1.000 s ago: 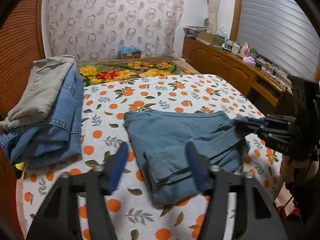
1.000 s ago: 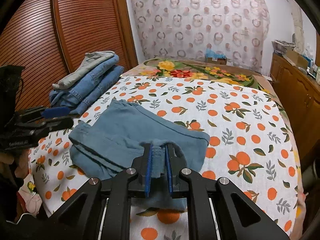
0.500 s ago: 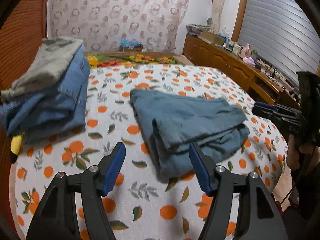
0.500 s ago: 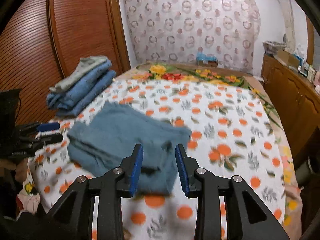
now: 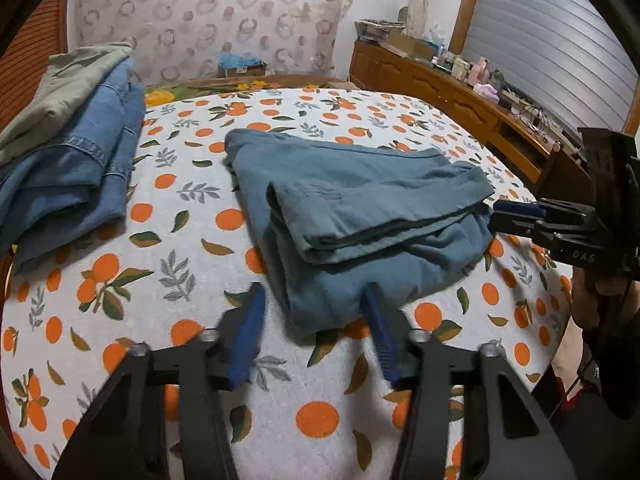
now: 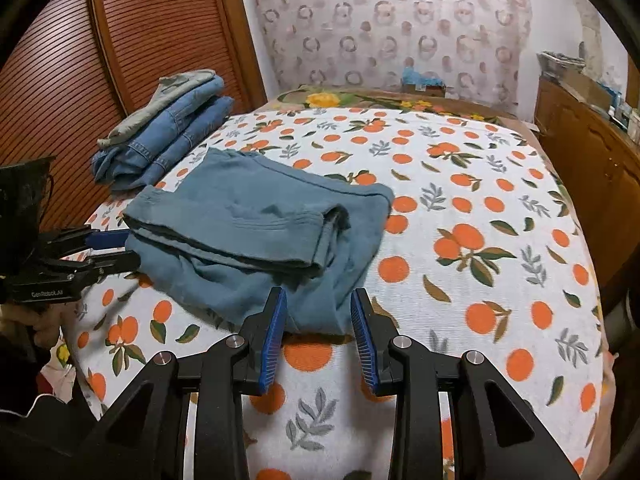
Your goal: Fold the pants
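- Bedroom: bed [image 6: 500,208] under an orange-print sheet, filling most of both frames; louvred wardrobe [image 6: 120,40] at upper left of the right wrist view.
- Pants [image 5: 360,216], teal: lay folded at centre of both frames, in stacked layers, the top layer set back from the lower one.
- Axis: long axis ran from upper left to lower right in the left wrist view; layered open edges faced the lower frame edge.
- Left gripper [image 5: 316,336]: jaws wide apart, holding nothing, just short of the pants' near corner.
- Right gripper [image 6: 318,336]: jaws apart, empty, near the bundle's lower edge.
- Stack [image 5: 68,152] of denim and grey garments: upper left, well apart from the pants.
- Risk, judged: loose lower layer bulged out; a pinch catching only one layer would likely drag the fold open.
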Action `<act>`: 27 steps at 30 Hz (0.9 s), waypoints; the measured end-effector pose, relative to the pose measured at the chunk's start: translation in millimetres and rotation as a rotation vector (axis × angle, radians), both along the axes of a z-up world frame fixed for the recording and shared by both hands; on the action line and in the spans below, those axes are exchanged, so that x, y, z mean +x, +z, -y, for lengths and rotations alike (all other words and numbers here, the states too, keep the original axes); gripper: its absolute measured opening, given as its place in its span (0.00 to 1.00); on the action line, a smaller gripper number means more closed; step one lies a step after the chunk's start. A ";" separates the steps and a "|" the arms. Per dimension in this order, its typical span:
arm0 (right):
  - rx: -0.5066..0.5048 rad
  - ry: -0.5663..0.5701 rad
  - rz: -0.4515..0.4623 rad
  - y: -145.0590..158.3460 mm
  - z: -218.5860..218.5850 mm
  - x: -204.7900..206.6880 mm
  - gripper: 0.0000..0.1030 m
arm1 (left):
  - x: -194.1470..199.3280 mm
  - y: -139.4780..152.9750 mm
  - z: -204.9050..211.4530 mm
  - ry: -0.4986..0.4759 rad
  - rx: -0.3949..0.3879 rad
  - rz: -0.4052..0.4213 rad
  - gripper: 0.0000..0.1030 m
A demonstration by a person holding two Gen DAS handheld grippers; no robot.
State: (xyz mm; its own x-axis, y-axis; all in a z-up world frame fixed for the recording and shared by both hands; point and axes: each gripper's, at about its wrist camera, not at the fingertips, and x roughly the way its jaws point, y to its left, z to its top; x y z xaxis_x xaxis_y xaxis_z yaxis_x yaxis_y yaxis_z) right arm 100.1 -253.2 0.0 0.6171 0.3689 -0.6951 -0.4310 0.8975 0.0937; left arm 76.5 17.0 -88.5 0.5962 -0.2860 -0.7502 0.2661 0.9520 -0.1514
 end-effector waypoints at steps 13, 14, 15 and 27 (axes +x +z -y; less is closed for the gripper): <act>0.026 0.001 0.021 3.7 6.9 -4.4 0.04 | -6.0 9.6 1.0 -0.002 -0.053 0.031 0.10; 0.025 -0.001 0.034 5.8 7.0 -8.9 0.04 | -10.5 15.0 1.2 -0.008 -0.059 0.043 0.10; 0.026 0.005 0.041 7.8 6.7 -13.9 0.04 | -13.6 18.5 1.3 -0.010 -0.060 0.050 0.10; 0.071 0.058 0.018 6.6 21.0 -58.0 0.04 | -55.8 13.8 1.1 -0.046 -0.066 0.008 0.10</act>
State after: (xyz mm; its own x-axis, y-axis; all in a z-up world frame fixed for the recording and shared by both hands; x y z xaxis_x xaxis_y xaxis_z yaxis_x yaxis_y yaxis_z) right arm 42.1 -274.2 6.7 0.6056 0.4522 -0.6548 -0.4844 0.8623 0.1475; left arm 20.8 16.0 -74.7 0.5877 -0.3619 -0.7237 0.3105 0.9268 -0.2114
